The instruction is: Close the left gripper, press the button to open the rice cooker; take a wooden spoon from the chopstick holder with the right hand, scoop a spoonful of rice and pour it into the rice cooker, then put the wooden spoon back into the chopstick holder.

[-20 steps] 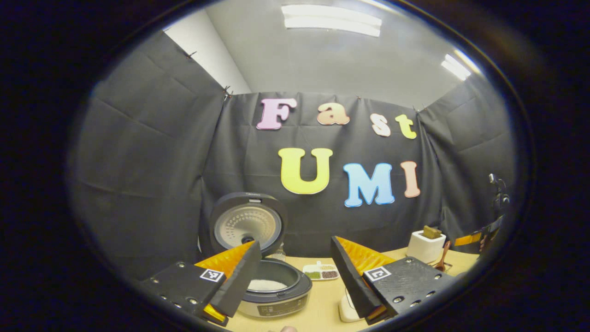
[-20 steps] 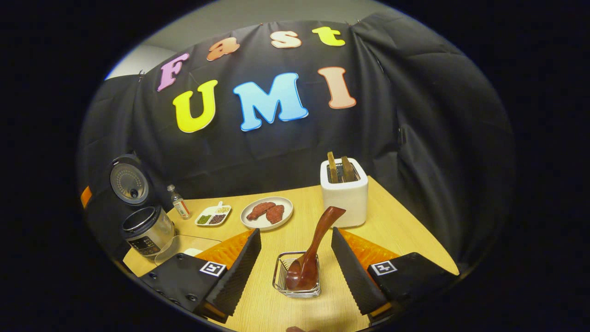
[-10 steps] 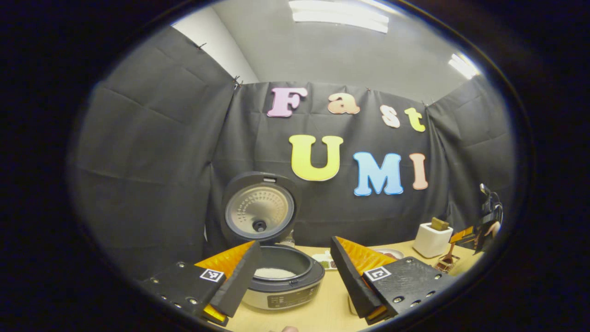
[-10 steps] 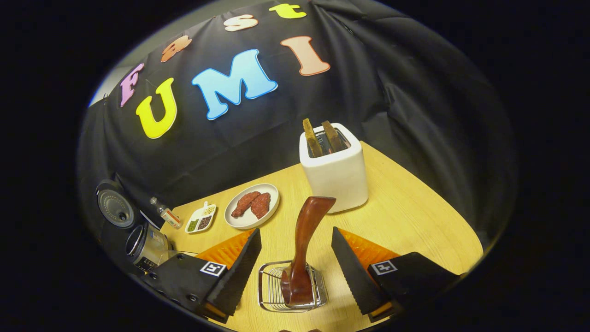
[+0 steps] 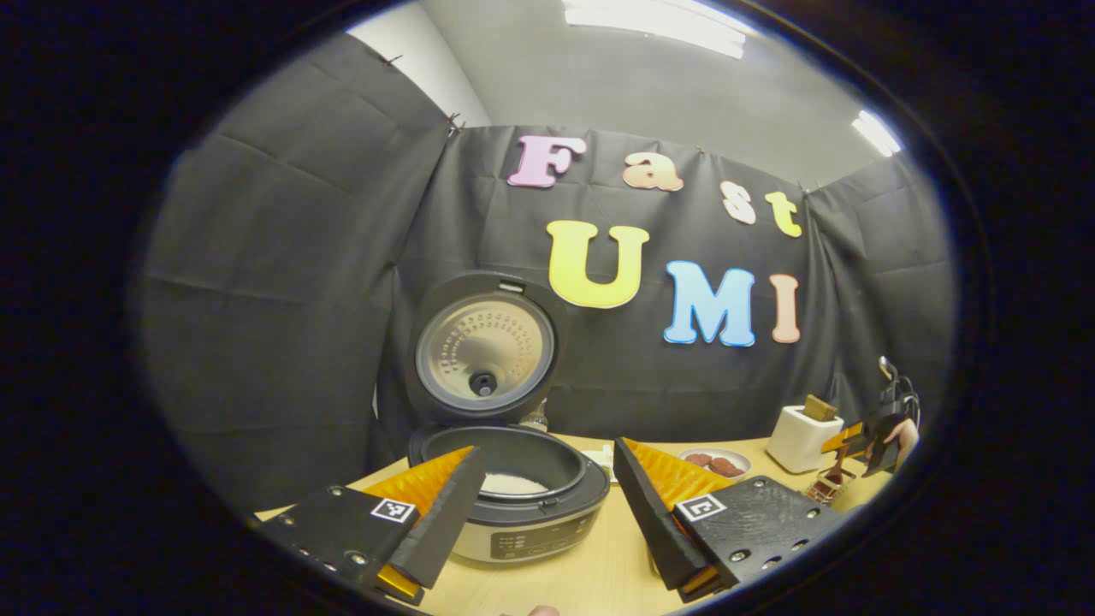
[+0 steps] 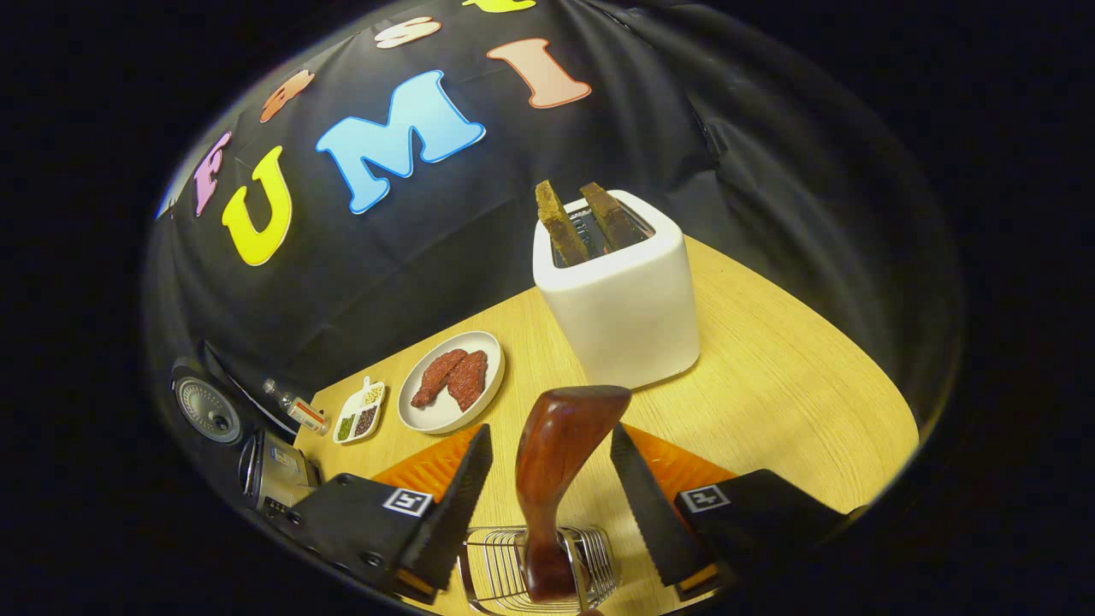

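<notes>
A staged recording booth, not a real kitchen: black cloth walls point(image 5: 282, 257) surround a wooden table point(image 6: 770, 368) under office ceiling lights point(image 5: 659, 15).

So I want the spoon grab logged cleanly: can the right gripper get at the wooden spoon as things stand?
Probably yes. The right gripper is open, and the wooden spoon handle rises out of the chopstick holder between its fingers, with nothing in between.

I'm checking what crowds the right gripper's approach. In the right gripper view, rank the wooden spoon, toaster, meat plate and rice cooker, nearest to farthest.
1. wooden spoon, between the right gripper's fingers.
2. toaster, just ahead.
3. meat plate, ahead-left; close to the toaster's rank.
4. rice cooker, far left.
</notes>
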